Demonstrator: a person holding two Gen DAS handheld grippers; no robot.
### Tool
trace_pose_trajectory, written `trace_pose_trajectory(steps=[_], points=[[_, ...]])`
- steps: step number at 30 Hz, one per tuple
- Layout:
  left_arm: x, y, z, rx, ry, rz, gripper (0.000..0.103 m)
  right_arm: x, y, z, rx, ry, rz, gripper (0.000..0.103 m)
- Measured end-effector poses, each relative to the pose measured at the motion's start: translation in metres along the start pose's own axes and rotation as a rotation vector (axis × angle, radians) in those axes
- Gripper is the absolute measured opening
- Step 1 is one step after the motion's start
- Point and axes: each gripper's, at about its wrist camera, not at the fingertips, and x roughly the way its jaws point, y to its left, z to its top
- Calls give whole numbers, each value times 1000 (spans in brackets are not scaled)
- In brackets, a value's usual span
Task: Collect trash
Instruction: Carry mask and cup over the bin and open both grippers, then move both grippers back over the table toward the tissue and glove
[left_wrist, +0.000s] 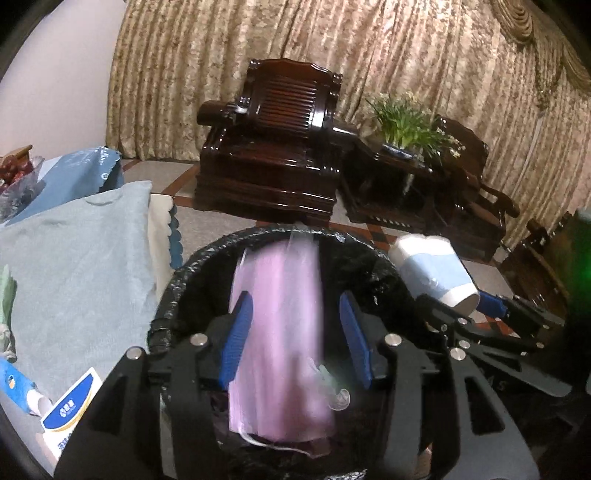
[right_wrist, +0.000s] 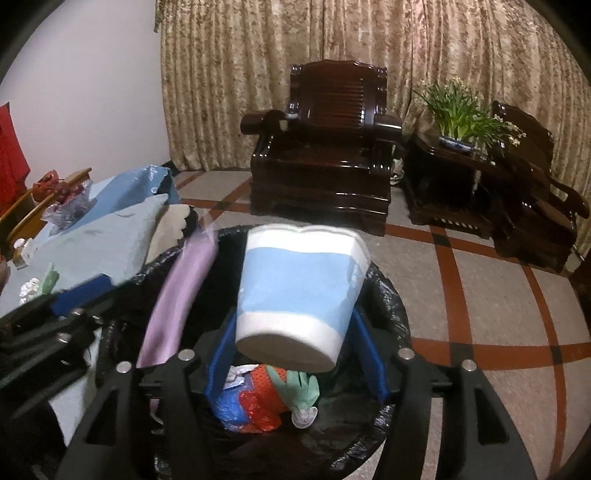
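A bin lined with a black bag stands right below both grippers. My left gripper is open over its mouth. A lilac plastic wrapper is streaked with blur between the blue pads, touching neither. My right gripper has a dented blue-and-white paper cup tilted between its pads, above the bin. A slim dark gap shows beside the cup's base, so the pads do not seem to press on it. Inside the bin lie an orange net bag and a green scrap.
A table with a pale blue cloth adjoins the bin on the left, with a blue-and-white packet near its edge. Beyond the bin are tiled floor, a dark wooden armchair and a side table with a potted plant.
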Motion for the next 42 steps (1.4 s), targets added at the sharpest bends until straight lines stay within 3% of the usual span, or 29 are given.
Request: trace_pose_trajectory(steps=[1, 6, 12, 29, 42], points=[[-2, 3, 0, -2, -1, 3, 51, 0, -1, -1, 1, 1, -1, 63], [-16, 18, 1, -20, -24, 43, 72, -4, 2, -1, 11, -10, -4, 90], [-49, 47, 0, -28, -76, 125, 86, -7, 20, 1, -3, -15, 47, 94], [-168, 167, -27, -109, -170, 432, 86, -14, 126, 3, -93, -34, 236, 95], [-224, 286, -44, -202, -200, 662, 86, -3, 289, 12, -239, -67, 469, 95]])
